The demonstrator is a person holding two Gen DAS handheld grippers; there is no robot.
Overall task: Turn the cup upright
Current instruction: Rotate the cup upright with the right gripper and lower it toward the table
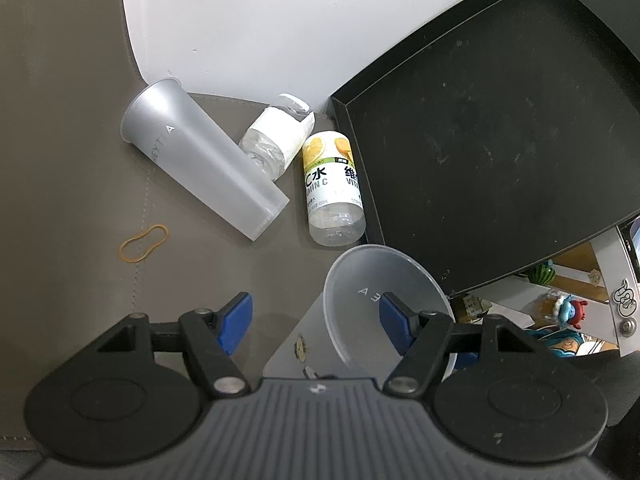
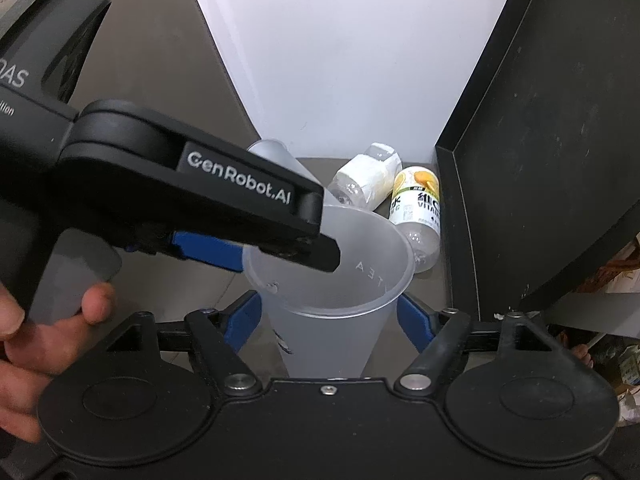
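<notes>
A frosted plastic cup [image 2: 332,276] stands upright between the blue pads of my right gripper [image 2: 328,318], which touch its sides just below the rim. My left gripper [image 1: 316,320] is open; its right finger [image 1: 394,320] reaches inside the same cup [image 1: 384,292], its left finger [image 1: 236,320] stays outside. In the right wrist view the left gripper's finger [image 2: 296,240] crosses over the cup's rim. A second frosted cup [image 1: 200,160] lies on its side on the grey mat, further away.
Two plastic bottles lie on the mat: a white-labelled one [image 1: 276,136] and a lemon vitamin water bottle [image 1: 334,184]. A black tray [image 1: 500,140] stands on the right. A rubber band [image 1: 144,242] lies on the left. A white board [image 1: 260,20] is behind.
</notes>
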